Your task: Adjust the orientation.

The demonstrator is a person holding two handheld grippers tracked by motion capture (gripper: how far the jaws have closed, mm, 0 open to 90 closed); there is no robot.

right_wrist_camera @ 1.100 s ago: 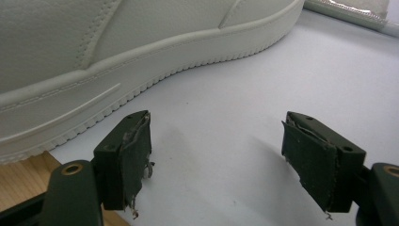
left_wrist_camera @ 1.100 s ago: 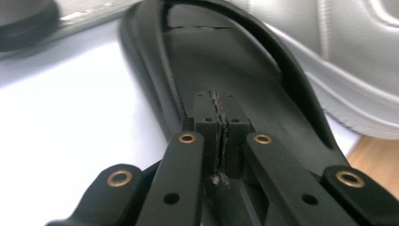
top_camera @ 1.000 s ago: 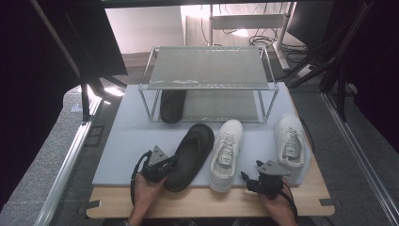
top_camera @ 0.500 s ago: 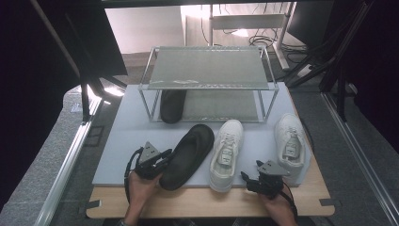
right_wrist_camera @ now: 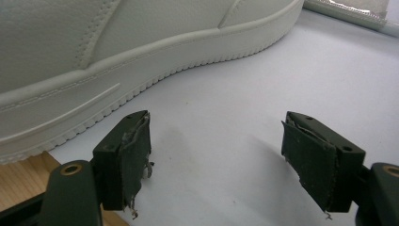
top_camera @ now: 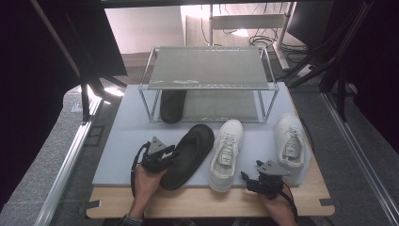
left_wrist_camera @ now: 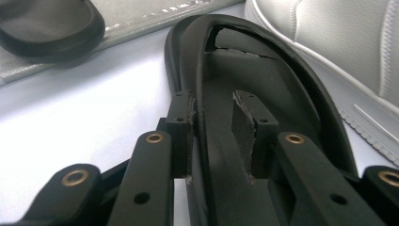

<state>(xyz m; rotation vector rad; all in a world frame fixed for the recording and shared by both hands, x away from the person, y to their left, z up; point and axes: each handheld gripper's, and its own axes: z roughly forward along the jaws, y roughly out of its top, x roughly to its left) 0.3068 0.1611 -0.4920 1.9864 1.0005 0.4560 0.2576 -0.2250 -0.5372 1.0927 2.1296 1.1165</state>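
Note:
A black slipper (top_camera: 190, 153) lies toe-away on the grey mat (top_camera: 124, 141), its rim (left_wrist_camera: 200, 70) running up between my left jaws. My left gripper (top_camera: 165, 154) (left_wrist_camera: 214, 106) is shut on that rim at the slipper's left side, one pad outside the wall and one over the footbed. A white sneaker (top_camera: 227, 153) lies just right of the slipper and its side also shows in the left gripper view (left_wrist_camera: 329, 42). My right gripper (top_camera: 249, 181) (right_wrist_camera: 216, 136) stands open over bare mat, beside the sole edge of that white sneaker (right_wrist_camera: 117, 52).
A two-level wire rack (top_camera: 207, 68) stands at the back of the mat, with a second black slipper (top_camera: 171, 106) (left_wrist_camera: 47, 28) on its lower shelf. Another white sneaker (top_camera: 290, 143) lies at the right. A wooden table edge (top_camera: 197, 202) runs along the front.
My left gripper has drawn left, then come back right onto the slipper's rim. The slipper's heel has shifted slightly left. The right gripper has stayed put.

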